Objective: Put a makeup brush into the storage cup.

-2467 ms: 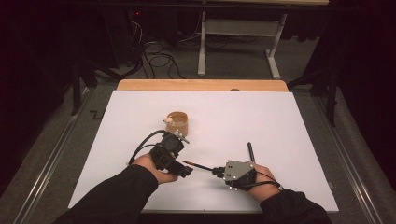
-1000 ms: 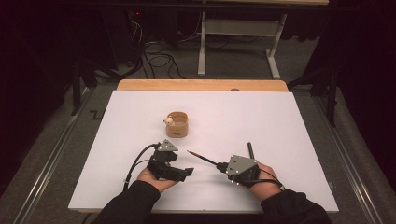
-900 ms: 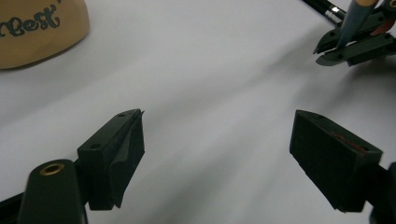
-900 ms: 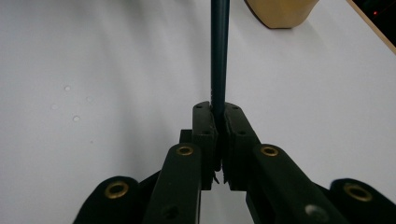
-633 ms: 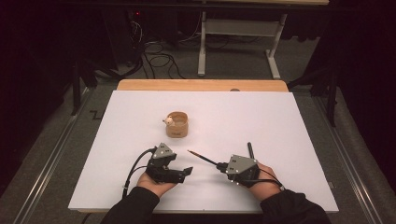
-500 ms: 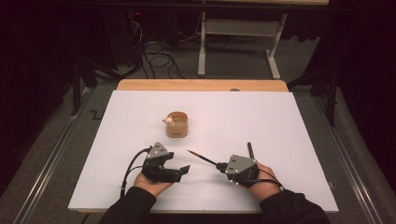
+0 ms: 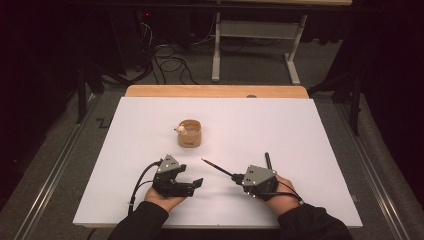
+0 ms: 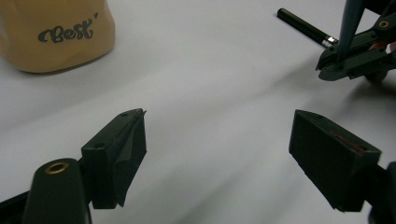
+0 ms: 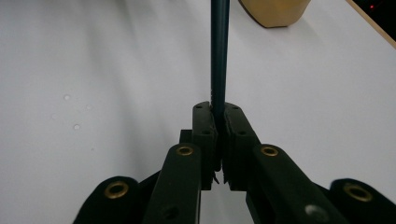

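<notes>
Two hand-held grippers near front edge of surface [image 7: 300,125]. Right hand-held gripper [image 7: 235,176] clamped fully on dark pencil [image 7: 216,167], gripped near one end; rest of shaft sticking out toward middle of surface, tip pointing toward tan cup [image 7: 189,133]. Left hand-held gripper [image 7: 196,184] spread wide, nothing between jaws, low over surface, apart from pencil. Cup upright near middle of surface, something small and pale at rim, too small to identify. Black pen [image 7: 267,160] lying flat just behind right hand, untouched.

Status estimate: pencil picked up, still clear of cup, so likely midway. Probably left: carry pencil to cup and drop in, then same for pen. Handover to left not ruled out, given open jaws facing pencil.
</notes>
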`<state>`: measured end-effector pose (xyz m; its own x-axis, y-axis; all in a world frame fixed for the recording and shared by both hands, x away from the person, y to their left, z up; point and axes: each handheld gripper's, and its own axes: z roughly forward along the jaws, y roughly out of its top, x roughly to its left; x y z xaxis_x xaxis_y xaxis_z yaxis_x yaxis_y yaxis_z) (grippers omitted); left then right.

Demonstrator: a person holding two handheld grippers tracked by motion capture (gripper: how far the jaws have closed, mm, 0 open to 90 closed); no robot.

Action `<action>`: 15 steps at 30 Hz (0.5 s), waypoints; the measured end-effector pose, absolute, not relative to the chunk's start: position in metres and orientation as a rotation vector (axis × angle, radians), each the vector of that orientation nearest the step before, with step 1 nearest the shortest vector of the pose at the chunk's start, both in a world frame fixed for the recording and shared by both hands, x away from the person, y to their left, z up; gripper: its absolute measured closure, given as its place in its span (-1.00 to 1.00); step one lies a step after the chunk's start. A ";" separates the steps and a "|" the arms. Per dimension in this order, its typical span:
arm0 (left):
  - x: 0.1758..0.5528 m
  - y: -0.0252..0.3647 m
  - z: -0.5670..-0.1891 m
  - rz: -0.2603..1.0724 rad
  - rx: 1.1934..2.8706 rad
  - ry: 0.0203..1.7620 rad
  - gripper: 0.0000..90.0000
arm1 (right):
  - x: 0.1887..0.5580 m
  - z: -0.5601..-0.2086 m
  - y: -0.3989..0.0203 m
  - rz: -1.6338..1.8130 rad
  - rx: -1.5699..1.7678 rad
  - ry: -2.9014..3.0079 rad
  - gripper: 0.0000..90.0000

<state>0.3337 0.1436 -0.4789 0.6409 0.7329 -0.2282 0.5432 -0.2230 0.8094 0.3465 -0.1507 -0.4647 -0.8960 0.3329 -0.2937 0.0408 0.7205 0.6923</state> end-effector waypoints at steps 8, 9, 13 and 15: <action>0.333 0.144 -0.475 0.253 1.804 0.981 -0.55 | 0.348 -0.460 -0.156 1.102 0.372 2.499 0.93; 0.333 0.144 -0.475 0.255 1.791 0.978 -0.55 | 0.348 -0.460 -0.157 1.120 0.380 2.491 0.93; 0.333 0.145 -0.473 0.257 1.747 0.973 -0.55 | 0.348 -0.455 -0.159 1.227 0.468 2.465 0.93; 0.333 0.145 -0.472 0.253 1.741 0.969 -0.54 | 0.348 -0.452 -0.159 1.257 0.493 2.445 0.93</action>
<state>0.3329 0.1453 -0.4719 0.6458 0.7097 -0.2814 0.4811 -0.0921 0.8718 0.3485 -0.1587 -0.4516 -0.8795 0.4533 -0.1446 0.1462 0.5467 0.8245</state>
